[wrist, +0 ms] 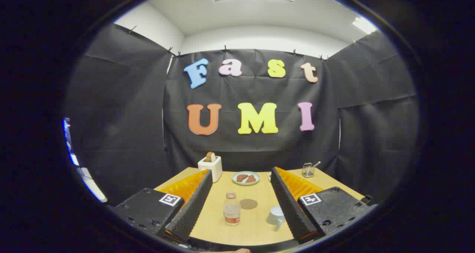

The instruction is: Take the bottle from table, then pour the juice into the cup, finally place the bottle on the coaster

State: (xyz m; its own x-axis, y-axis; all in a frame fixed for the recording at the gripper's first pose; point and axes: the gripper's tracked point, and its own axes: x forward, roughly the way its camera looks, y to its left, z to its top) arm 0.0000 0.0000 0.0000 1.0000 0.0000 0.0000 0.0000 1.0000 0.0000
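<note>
Wooden table (256,223) | claw (241,188) spread | cup (276,214) half-hidden

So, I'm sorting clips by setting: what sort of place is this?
Likely a staged recording booth: black cloth walls surround a wooden table holding a clear plastic bottle between the open gripper fingers.

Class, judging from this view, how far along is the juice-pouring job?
Nothing looks done yet. The bottle stands capped on the table, ahead of the open tongs, which hold nothing. Grasping, pouring into the cup and setting the bottle on the coaster all remain.
</note>
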